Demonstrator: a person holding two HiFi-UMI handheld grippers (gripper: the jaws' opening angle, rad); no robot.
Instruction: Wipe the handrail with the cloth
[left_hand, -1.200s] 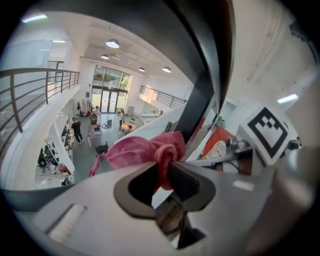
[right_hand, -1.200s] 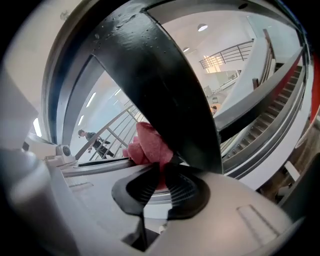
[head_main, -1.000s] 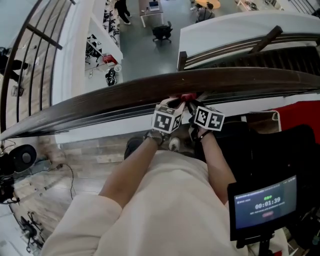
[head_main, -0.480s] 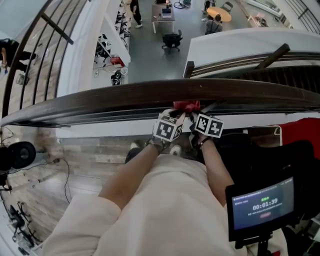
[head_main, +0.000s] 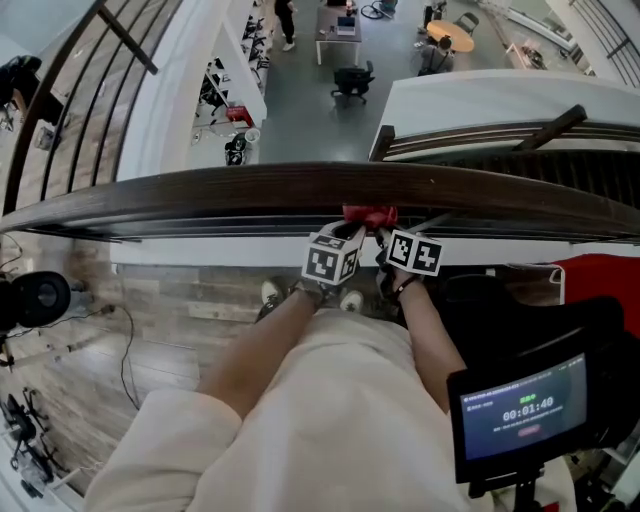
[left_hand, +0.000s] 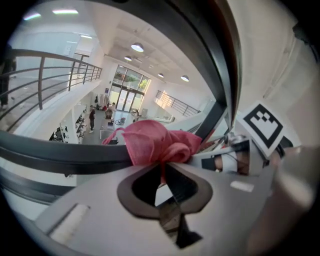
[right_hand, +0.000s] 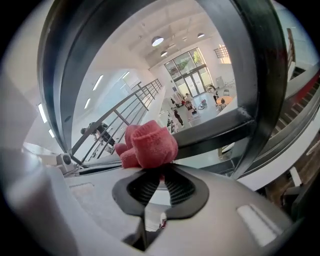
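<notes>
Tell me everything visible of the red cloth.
The cloth is pinkish-red and looks like soft terry fabric, bunched into a wad. It sits at the near edge of the dark handrail. Both tools pinch it: the left tool, whose jaws have just been closing on it, and the right tool.

Bright even daylight, fisheye-warped edges, blurred foreground.

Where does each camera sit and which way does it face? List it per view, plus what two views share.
Head view: on the person's head, steeply down onto the handrail; shows forearms, left gripper, right gripper.
Left gripper view: rides the left gripper, looks along its jaws, which have just been closing on the red cloth.
Right gripper view: rides the right gripper, looks along its jaws, shut on the cloth.
Shared: both gripper views show cloth and handrail.
</notes>
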